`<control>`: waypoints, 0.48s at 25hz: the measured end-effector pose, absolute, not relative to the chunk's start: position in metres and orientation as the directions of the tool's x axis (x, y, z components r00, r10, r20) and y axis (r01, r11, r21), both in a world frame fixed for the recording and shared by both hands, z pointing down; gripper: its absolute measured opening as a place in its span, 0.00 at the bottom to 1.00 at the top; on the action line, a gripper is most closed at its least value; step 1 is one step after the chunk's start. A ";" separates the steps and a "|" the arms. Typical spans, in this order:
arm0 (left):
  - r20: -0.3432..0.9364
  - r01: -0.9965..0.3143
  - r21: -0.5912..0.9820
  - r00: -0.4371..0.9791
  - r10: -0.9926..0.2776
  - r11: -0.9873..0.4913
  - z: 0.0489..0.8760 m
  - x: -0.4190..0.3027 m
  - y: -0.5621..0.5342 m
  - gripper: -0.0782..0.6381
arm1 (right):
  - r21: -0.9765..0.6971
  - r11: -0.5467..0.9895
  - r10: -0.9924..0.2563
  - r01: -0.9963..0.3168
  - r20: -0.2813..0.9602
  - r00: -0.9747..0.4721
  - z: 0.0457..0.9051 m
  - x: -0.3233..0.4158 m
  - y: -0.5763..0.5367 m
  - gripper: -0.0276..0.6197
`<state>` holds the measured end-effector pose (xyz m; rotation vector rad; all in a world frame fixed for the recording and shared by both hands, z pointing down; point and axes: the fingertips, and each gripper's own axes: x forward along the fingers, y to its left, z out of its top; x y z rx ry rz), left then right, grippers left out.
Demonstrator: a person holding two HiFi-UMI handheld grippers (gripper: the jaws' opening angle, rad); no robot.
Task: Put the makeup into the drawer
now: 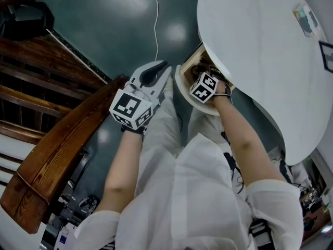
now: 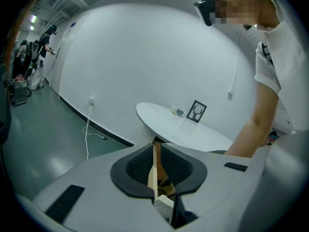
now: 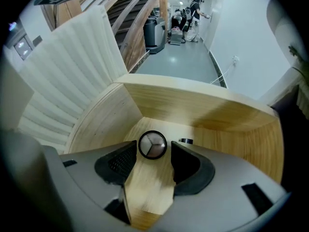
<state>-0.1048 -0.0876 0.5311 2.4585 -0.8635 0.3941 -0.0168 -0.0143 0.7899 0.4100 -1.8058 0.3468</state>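
Note:
A round makeup compact with three shade segments lies on the floor of the open wooden drawer. It sits at the fingertips of my right gripper, which is open, its pads apart from the compact. In the head view my right gripper reaches into the drawer under the white round table. My left gripper hangs left of the drawer over the floor, shut and holding nothing. In the left gripper view its tips point toward the table.
A small dark cap-like item lies just beyond the compact. A framed picture and a small jar stand on the table. A wooden banister runs at the left; a white cable trails on the floor.

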 end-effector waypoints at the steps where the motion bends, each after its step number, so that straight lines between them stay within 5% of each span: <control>1: 0.417 -0.645 0.360 0.757 -0.503 -0.674 0.529 -0.105 -0.087 0.16 | -0.020 0.889 -0.105 -0.457 0.963 -0.247 0.787 -0.016 -0.015 0.36; 12: 0.386 -0.641 0.345 0.763 -0.519 -0.685 0.497 -0.107 -0.080 0.16 | 0.001 0.869 -0.157 -0.494 0.949 -0.274 0.720 -0.015 -0.006 0.31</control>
